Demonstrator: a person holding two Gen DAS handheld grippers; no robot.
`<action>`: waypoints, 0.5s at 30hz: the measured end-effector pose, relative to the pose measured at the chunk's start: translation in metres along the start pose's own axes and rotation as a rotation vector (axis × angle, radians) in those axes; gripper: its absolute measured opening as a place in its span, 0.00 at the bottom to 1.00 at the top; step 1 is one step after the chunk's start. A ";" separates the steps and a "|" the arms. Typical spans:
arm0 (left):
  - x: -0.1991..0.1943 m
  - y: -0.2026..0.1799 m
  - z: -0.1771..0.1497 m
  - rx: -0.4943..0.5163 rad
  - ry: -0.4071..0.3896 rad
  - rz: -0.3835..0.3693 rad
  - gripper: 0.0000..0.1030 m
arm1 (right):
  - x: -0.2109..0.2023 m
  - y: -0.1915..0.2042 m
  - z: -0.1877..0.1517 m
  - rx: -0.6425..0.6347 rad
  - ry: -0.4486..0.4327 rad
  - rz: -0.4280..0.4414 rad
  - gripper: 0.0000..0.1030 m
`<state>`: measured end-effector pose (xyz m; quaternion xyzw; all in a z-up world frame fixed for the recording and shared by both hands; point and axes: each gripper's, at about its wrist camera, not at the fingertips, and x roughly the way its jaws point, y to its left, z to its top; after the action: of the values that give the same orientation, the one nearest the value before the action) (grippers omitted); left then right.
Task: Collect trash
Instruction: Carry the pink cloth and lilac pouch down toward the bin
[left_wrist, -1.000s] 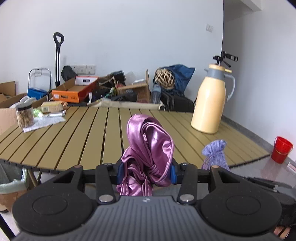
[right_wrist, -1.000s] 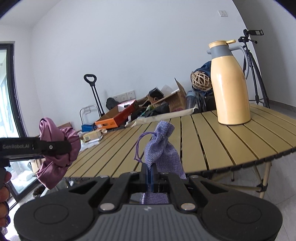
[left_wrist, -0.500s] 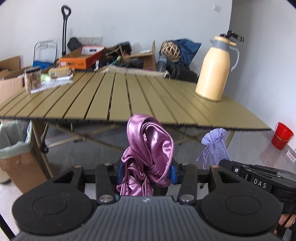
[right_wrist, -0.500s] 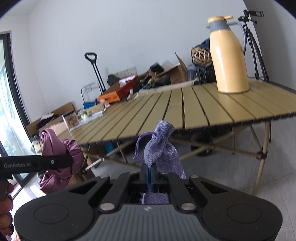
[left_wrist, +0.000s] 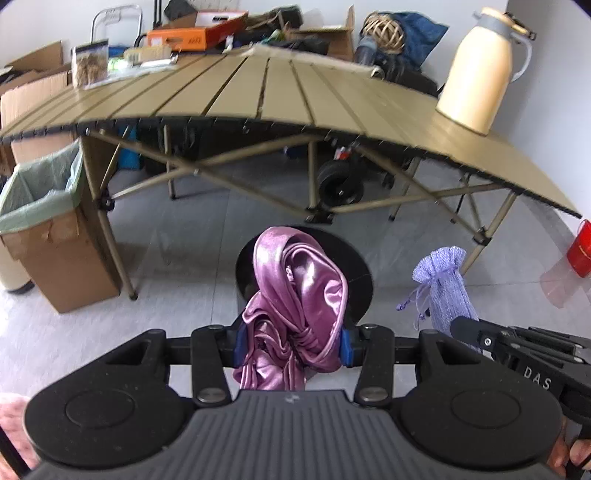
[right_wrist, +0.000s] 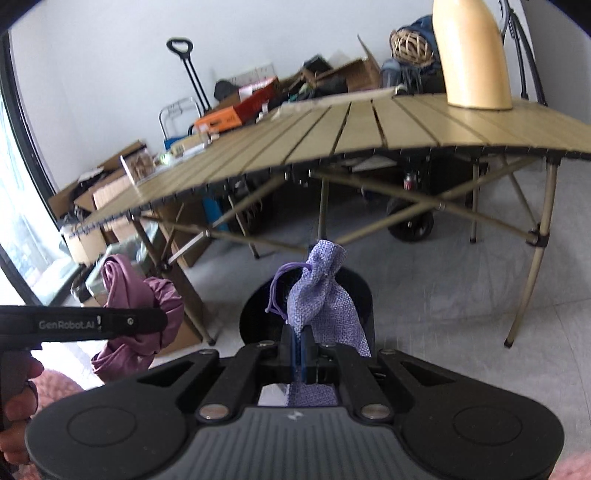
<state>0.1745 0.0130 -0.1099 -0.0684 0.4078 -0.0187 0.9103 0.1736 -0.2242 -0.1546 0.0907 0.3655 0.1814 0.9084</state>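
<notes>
Satin cloth (left_wrist: 295, 295) sits clamped in the left hand-held gripper (left_wrist: 291, 341); the right hand-held gripper (right_wrist: 301, 350) pinches a pouch (right_wrist: 325, 295). Both hang above the black bin (left_wrist: 358, 273) just ahead: centre each first, then release.

Glossy satin cloth (left_wrist: 295, 295); coarse woven pouch (right_wrist: 325, 299)

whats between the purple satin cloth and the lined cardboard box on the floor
In the left wrist view, only bare grey floor and one table leg lie between the satin cloth, held in the left tongs, and the lined cardboard box.
</notes>
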 end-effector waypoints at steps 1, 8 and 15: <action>0.004 0.002 -0.001 -0.004 0.011 0.006 0.43 | 0.003 0.000 -0.003 0.001 0.016 -0.001 0.02; 0.031 0.020 -0.008 -0.046 0.075 0.038 0.43 | 0.023 0.002 -0.013 0.001 0.086 -0.014 0.02; 0.061 0.037 -0.008 -0.093 0.125 0.050 0.43 | 0.046 0.003 -0.008 -0.010 0.133 -0.029 0.02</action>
<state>0.2087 0.0433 -0.1652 -0.0989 0.4660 0.0186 0.8790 0.1980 -0.2033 -0.1888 0.0685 0.4256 0.1755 0.8851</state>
